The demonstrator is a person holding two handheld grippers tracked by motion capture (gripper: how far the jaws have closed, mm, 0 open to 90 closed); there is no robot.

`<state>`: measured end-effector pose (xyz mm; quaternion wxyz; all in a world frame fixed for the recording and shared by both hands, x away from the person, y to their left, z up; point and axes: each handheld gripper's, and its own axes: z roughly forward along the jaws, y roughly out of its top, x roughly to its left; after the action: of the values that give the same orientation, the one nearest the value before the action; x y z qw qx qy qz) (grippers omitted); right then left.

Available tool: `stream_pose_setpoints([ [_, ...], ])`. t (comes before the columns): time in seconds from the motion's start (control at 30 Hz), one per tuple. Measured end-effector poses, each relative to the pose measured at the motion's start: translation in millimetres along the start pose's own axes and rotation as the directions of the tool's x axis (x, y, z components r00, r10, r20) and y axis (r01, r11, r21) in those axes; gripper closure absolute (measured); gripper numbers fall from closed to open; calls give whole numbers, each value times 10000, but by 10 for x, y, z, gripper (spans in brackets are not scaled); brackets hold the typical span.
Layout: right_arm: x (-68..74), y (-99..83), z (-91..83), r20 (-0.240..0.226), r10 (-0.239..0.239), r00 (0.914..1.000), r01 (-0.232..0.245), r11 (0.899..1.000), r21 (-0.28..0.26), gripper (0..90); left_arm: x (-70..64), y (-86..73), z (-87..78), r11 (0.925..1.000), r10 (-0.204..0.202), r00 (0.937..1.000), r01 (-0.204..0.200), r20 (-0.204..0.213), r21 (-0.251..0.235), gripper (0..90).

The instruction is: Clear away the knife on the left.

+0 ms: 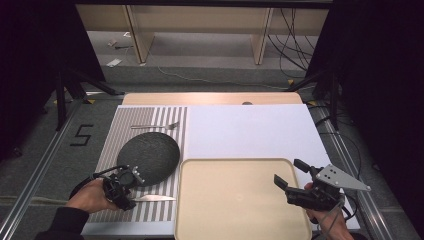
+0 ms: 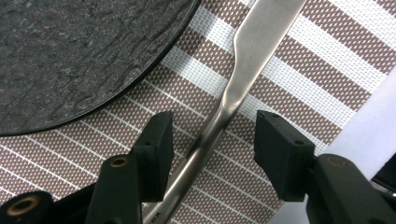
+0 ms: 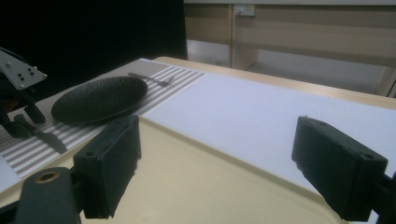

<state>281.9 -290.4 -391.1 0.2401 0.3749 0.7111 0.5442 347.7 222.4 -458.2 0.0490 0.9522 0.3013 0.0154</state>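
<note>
While we work at the bench (image 1: 150, 98), its white sheet (image 1: 250, 131) is the largest thing, then the beige tray (image 1: 235, 200) lying bare, then the striped placemat (image 1: 150, 120) carrying the dark plate (image 1: 148, 157), a fork (image 1: 156, 126) beyond it and the knife (image 2: 233, 88) on the near side of it. Our left tongs (image 2: 210, 140) stand narrowly parted astride the knife's handle, not yet closed on it; the knife lies flat on the placemat just beside the plate. Our right tongs (image 3: 217, 163) hang wide and empty over the tray. We judge the work barely begun: the grasp and any carrying remain.
</note>
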Motion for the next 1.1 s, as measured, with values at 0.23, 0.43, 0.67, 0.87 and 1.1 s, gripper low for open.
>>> stream_pose_setpoints([
  [0.23,-2,1,2,-4,2,10000,-2,10000,11,166,14,14,16,10000,41,10000,-42,61,88,560],
  [0.43,3,0,4,-20,-22,10000,22,10000,2,167,9,30,12,9997,-38,10000,38,25,256,643],
  [0.67,1,0,0,-20,-3,10000,3,10000,9,171,-12,58,11,9989,67,9999,-71,87,470,722],
  [0.87,2,-1,4,-1,-38,10000,38,10000,24,171,-48,85,11,9964,535,9986,-537,55,660,770],
  [1.1,3,-1,6,-2,-11,10000,11,10000,79,172,-105,100,12,9889,1294,9915,-1278,-154,762,797],
])
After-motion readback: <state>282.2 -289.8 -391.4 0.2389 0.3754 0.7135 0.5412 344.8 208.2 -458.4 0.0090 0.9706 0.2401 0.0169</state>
